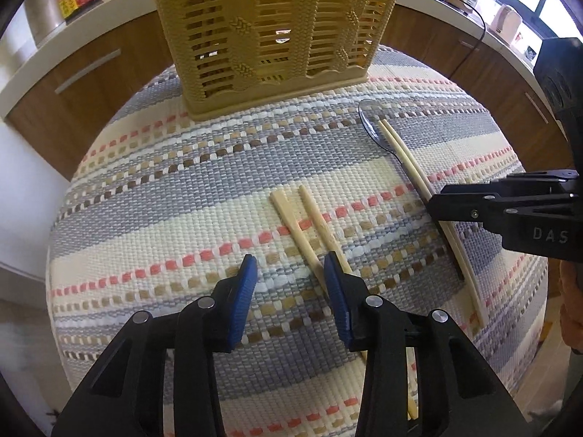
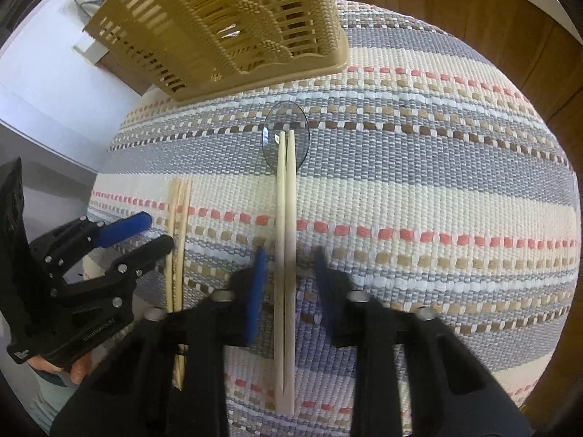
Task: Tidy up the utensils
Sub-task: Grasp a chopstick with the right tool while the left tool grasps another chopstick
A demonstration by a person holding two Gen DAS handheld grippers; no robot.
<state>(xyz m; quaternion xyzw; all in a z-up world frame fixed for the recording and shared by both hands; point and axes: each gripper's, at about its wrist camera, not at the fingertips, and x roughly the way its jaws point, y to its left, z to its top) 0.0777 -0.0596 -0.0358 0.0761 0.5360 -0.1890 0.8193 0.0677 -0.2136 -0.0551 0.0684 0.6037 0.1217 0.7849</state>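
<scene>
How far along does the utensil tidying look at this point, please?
Done: nothing surely; the basket's contents are unclear. In hand: left tongs straddle one chopstick pair, right tongs the other pair, neither gripping. Left: both pairs and the clear spoon lie on the mat.

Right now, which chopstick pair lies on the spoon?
The paler chopstick pair between the right hand-held gripper pads; its tips rest on the clear spoon. The other pair lies on cloth.

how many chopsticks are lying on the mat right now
4. One pair lies mid-mat, by the left gripper. The other pair runs between the right gripper fingers, tips over a clear spoon. The basket may hide more.
</scene>
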